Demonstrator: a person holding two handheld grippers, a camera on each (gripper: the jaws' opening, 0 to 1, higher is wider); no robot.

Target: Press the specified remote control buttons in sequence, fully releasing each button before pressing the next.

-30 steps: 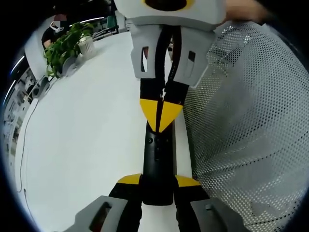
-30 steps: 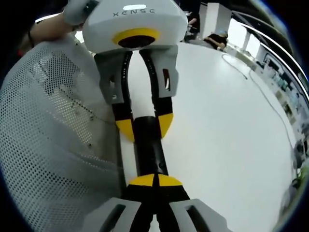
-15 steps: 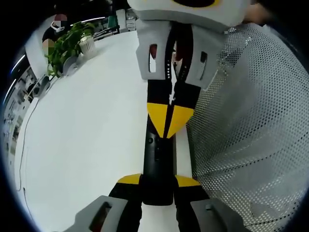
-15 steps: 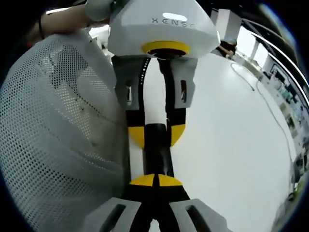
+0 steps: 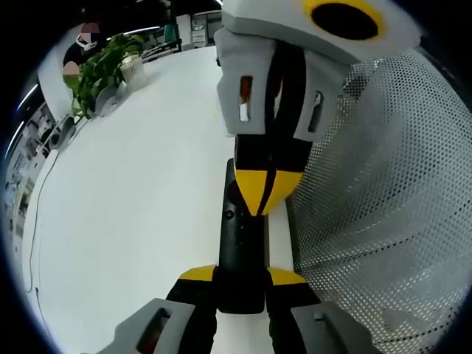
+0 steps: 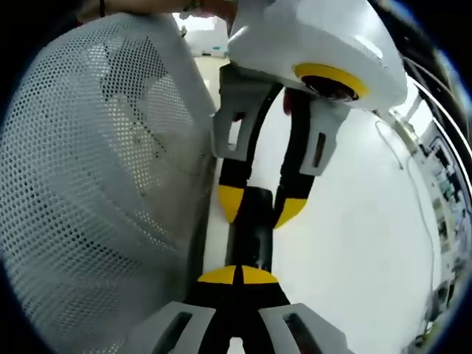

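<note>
The left gripper [image 5: 241, 284] lies low over the white table [image 5: 125, 206], its yellow-tipped jaws clamped on the near end of a black remote [image 5: 242, 243] that runs away toward 12 o'clock. The right gripper [image 5: 267, 193] comes in from 12 o'clock, jaws pressed together, tips down on the remote's far half. In the right gripper view, the right gripper [image 6: 238, 276] sits on the remote [image 6: 252, 228] while the left gripper [image 6: 262, 206] straddles it. A white mesh basket [image 6: 96, 184] stands just beside. The remote's buttons are too dark to make out. A potted plant [image 5: 103, 70] sits at 10 o'clock.
</note>
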